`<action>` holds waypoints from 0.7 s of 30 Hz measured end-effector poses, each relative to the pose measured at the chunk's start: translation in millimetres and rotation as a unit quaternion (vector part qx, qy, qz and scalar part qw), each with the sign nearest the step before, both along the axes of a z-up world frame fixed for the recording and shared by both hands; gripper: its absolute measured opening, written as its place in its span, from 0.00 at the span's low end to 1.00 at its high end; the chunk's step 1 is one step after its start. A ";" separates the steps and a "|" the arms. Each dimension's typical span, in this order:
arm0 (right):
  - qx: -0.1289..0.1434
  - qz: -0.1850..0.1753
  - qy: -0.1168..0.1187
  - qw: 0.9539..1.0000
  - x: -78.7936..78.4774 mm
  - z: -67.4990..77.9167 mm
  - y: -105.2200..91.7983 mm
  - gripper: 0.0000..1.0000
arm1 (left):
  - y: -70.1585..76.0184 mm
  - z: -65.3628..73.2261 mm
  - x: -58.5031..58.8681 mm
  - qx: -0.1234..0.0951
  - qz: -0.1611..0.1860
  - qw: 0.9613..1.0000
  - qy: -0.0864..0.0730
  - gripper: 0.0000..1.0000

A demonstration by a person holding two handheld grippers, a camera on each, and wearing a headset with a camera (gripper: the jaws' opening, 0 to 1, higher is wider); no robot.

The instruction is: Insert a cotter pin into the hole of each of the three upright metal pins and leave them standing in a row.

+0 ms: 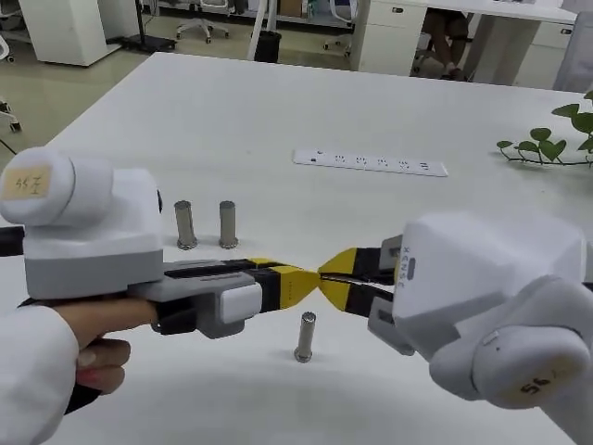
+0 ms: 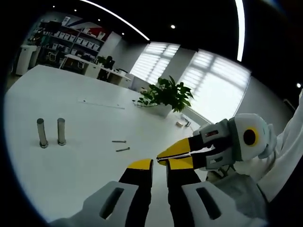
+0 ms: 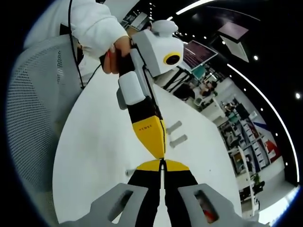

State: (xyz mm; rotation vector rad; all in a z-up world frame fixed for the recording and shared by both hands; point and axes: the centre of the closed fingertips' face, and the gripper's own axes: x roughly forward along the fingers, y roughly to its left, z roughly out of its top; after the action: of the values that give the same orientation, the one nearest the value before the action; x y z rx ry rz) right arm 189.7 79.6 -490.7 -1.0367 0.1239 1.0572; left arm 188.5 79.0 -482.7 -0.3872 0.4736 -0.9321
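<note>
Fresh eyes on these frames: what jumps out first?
The left gripper and right gripper meet tip to tip, yellow jaws nose to nose, over the white table. Then three upright metal pins: left rear pin and right rear pin side by side beyond the left gripper, front pin alone nearer the person.

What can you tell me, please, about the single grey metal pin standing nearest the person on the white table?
The grey metal pin is a plain dull-silver cylinder with a flat top and a slightly wider foot. It stands upright on the white table, alone, apart from the two similar pins farther back. It is nearer the person than the left gripper and right gripper, whose yellow tips meet; nothing touches it. No cross hole or anything inserted can be made out in it.
</note>
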 end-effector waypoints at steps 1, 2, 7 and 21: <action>-0.002 0.003 -0.001 1.000 -0.9 -0.8 1.0 0.00 | 0.0 -0.1 0.2 -0.001 0.001 1.000 0.000 0.07; -0.002 0.003 -0.001 1.000 -1.0 -0.7 1.2 0.00 | 0.0 -0.1 0.3 -0.001 0.001 1.000 0.001 0.07; -0.003 0.007 0.001 1.000 -1.8 -3.1 2.6 0.00 | -0.2 -2.1 0.1 0.001 0.000 1.000 0.003 0.05; -0.008 0.015 -0.005 1.000 -6.5 -3.8 2.8 0.00 | 0.3 -7.2 -2.8 0.005 -0.014 1.000 0.017 0.00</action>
State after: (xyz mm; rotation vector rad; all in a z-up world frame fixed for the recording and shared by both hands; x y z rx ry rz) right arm 183.2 82.4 -494.5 -1.0604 0.1088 1.0788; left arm 185.6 79.3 -489.9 -0.3877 0.5152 -0.9513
